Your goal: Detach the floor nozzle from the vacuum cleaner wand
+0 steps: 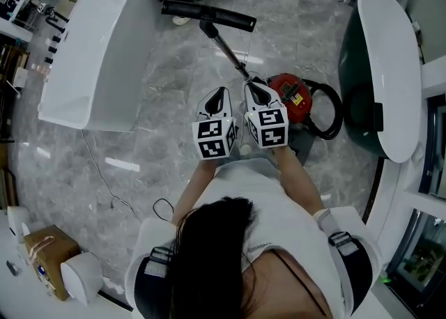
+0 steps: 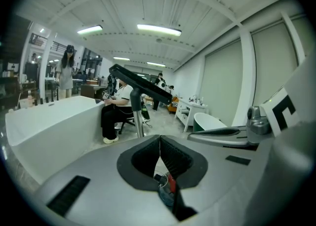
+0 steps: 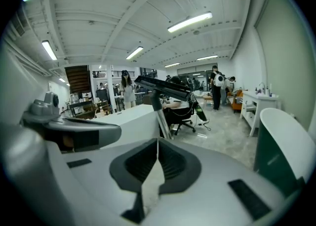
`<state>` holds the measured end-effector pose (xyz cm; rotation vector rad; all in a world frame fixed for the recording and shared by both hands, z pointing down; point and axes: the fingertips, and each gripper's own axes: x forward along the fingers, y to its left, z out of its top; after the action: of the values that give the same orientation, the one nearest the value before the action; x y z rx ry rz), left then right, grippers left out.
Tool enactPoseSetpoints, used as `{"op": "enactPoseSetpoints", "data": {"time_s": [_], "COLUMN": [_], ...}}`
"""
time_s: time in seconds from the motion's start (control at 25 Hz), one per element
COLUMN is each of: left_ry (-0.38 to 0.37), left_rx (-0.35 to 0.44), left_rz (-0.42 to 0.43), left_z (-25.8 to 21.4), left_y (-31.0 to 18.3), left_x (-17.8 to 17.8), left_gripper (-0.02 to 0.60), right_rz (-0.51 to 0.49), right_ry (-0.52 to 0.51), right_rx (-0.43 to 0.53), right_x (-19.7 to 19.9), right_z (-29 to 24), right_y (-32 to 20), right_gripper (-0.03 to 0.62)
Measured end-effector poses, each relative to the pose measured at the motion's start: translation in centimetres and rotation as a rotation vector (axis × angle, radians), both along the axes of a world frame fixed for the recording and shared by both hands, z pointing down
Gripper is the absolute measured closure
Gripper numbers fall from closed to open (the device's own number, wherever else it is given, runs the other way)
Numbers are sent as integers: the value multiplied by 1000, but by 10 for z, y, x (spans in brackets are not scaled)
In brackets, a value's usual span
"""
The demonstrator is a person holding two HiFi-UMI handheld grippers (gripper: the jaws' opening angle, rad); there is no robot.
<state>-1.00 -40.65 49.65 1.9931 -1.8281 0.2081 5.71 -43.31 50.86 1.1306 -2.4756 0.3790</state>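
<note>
Approach stage, nothing gripped yet. Your left gripper point(image 1: 221, 91) and right gripper point(image 1: 255, 86) have jaws together and empty (side by side). The black bar-shaped floor nozzle point(image 1: 209, 15) is ahead, still on the slim grey metal wand point(image 1: 228, 49). Next, probably: open both, clamp wand and nozzle neck.

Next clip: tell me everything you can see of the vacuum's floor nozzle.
The floor nozzle is a long, narrow black bar, plastic by its look, with a short black neck at its middle. It is joined to the silver metal wand, crosswise to it, at its far end. In both gripper views it sits atop the upward-slanting wand, higher than the white bathtub rim, so it looks lifted off the floor. The left gripper and right gripper do not touch it.
</note>
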Motion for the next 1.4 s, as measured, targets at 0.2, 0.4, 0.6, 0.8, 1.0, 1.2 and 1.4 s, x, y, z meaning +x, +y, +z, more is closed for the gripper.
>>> {"op": "enactPoseSetpoints", "data": {"time_s": [0.2, 0.4, 0.6, 0.8, 1.0, 1.2, 1.4], "left_ry": [11, 22, 30, 41, 48, 49, 50], "left_rx": [4, 10, 11, -2, -2, -9, -14], "left_rz": [-17, -14, -20, -14, -15, -7, 4], "left_z": [2, 2, 2, 8, 9, 12, 15], "left_y": [-6, -19, -36, -48, -63, -75, -89], "left_x": [-10, -16, -26, -32, -40, -46, -52], "left_gripper": [577, 577, 577, 577, 575, 575, 575], "right_rz": [5, 7, 20, 12, 15, 19, -7], "right_ry": [10, 21, 27, 34, 38, 54, 66], "right_rx": [28, 31, 46, 63, 87, 118, 136], "right_x": [-6, -8, -14, -21, -26, -30, -40], "right_z": [-3, -4, -9, -14, -23, -32, -37], "right_y": [-8, -19, -37, -49, -67, -80, -91], "right_gripper": [577, 577, 577, 577, 576, 574, 487]}}
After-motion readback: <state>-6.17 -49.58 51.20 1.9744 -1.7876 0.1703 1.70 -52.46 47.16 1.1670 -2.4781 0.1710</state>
